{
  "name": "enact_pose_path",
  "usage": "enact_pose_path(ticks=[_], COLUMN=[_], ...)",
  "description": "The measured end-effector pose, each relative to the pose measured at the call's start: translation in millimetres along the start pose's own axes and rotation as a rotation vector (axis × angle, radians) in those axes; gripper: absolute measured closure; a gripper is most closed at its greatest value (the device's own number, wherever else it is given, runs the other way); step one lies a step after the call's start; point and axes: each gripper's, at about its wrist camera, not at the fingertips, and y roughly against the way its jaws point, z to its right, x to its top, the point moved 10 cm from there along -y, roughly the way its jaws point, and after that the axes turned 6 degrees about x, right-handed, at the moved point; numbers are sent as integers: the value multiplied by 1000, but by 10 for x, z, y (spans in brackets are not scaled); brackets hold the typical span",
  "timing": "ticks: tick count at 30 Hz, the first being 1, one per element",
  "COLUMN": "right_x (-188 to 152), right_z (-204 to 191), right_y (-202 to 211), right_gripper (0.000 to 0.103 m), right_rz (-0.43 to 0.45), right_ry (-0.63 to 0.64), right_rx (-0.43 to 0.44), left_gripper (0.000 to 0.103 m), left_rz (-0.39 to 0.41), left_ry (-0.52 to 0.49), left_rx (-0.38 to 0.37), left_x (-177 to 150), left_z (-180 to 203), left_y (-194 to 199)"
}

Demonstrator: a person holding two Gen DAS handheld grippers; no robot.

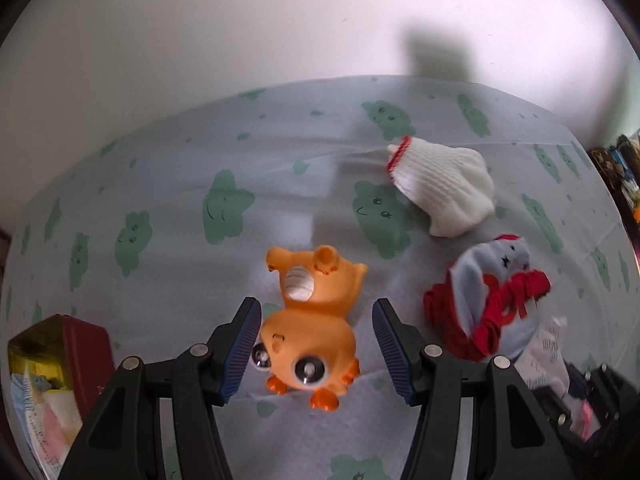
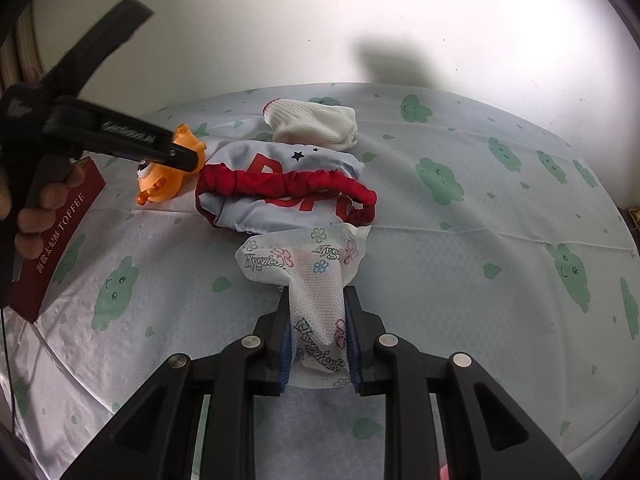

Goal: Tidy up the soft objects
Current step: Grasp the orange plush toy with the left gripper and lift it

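White wall behind a cloud-print tabletop [image 1: 168, 168]: left tool [image 1: 316, 344] gapes wide astride the orange squeeze toy [image 1: 312, 336], best pinched at its head, while right tool [image 2: 318, 344] clamps the tissue pack [image 2: 304, 264].

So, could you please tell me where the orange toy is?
In the left wrist view, the orange toy lies on the tablecloth between the open left tongs, left of the red-trimmed pouch.
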Motion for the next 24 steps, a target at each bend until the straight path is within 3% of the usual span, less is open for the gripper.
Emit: enact_pose_path(ticks=[5,12,17,24], right_x=[-2,-3,-3,-7], right_z=[-2,8,13,12], right_y=[-8,-9,-11,-16], right_gripper=[79,79,79,78], right_rz=[-6,-6,-7,-8], right_ry=[-3,-5,-3,4], right_rx=[10,13,12,8], left_gripper=[44,63,66,67], left_rz=[-35,-16,15,66], left_ry=[35,77,101,127], left_rx=[27,22,1,39], left_x=[21,46,40,-12], left_z=[-57,-70,-103,-152], left_y=[-108,-66,84,347])
